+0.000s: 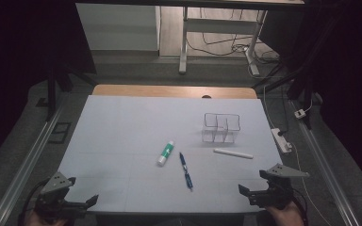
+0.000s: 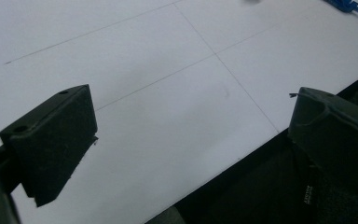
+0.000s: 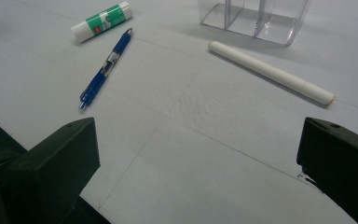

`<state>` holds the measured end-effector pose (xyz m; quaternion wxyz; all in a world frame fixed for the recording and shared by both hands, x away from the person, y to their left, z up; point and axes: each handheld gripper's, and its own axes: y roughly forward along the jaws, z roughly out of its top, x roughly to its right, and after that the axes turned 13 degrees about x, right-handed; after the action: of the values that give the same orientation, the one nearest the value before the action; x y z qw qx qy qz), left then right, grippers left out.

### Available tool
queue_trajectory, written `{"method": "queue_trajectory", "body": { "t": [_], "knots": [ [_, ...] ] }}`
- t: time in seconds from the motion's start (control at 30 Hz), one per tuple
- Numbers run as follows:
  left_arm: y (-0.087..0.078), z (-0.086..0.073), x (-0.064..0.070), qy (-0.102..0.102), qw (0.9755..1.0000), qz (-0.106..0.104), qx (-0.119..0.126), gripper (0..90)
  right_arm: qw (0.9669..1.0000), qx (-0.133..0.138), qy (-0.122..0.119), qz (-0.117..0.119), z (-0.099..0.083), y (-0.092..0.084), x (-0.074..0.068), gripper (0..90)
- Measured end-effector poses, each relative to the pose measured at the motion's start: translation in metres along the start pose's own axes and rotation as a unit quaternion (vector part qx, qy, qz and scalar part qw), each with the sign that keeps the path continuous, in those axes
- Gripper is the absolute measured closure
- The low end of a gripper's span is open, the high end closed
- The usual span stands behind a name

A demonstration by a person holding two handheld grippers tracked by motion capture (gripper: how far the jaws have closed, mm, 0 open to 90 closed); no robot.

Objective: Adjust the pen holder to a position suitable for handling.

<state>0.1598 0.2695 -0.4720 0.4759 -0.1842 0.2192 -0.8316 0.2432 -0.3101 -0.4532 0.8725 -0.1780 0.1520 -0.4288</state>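
Left gripper (image 1: 78,200) sits at the near left corner of the white-covered worktop (image 1: 122,122), fingers released, holding nothing. Wide bare sheet lies ahead of it. Centre: white glue stick with green label (image 1: 165,153), lying flat; just beside it a blue click pen (image 1: 185,171). Right: white chalk-like rod (image 1: 233,153) before a clear plastic compartment organiser (image 1: 221,127). Right gripper (image 1: 252,183) at the near right edge, fingers released, empty.

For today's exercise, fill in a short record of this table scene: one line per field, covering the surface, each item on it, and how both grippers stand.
surface: white sheet on the table
glue stick: lying flat, left of the pen
blue pen: lying flat, apart from the glue stick
white stick: lying in front of the organizer
clear organizer: upright, compartments look empty
left gripper: open, at near left edge, holding nothing
right gripper: open, at near right edge, holding nothing
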Motion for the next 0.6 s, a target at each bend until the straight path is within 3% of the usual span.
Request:
{"method": "queue_trajectory", "body": {
  "t": [0.13, 0.6],
  "knots": [
    [-0.0022, -0.0009, 0.0022, 0.012, 0.9999, 0.0, 0.009, 3.0, 0.9998, -0.009, -0.015, 0.003, 0.0002, 0.0023, -0.003, 0.0],
    [-0.0039, -0.001, -0.0022, -0.003, 0.9996, -0.02, 0.019, 4.0, 0.9994, -0.026, -0.021, -0.002, 0.0006, 0.0056, -0.0044, 0.0]
  ]
}}
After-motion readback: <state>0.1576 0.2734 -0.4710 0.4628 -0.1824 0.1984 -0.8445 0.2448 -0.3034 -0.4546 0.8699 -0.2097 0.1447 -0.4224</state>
